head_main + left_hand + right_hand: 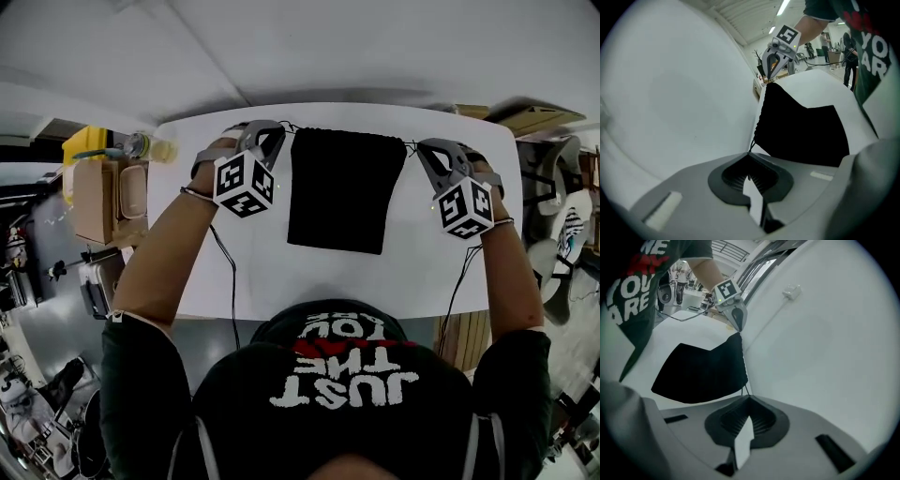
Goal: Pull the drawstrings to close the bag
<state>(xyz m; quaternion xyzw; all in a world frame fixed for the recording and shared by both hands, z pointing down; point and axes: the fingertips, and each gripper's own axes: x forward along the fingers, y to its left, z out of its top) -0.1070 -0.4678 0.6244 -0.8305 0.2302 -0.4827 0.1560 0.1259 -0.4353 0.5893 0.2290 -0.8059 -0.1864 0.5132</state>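
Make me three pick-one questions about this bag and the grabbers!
1. Where lies the black cloth drawstring bag? A. On the white table, between the grey left gripper and right gripper. B. Floor. C. Shelf.
2. Left gripper's marker cube colours? A. Red. B. Black-and-white. C. Yellow.
3. Right gripper's jaws? A. Wide apart. B. Shut on a thin black drawstring. C. Shut, empty.
Answers: A, head view shows it; B, its squares; B, cord leaves the closed tips.

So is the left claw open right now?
No, the left gripper has its jaws pressed together on the thin black drawstring that leads to the bag.
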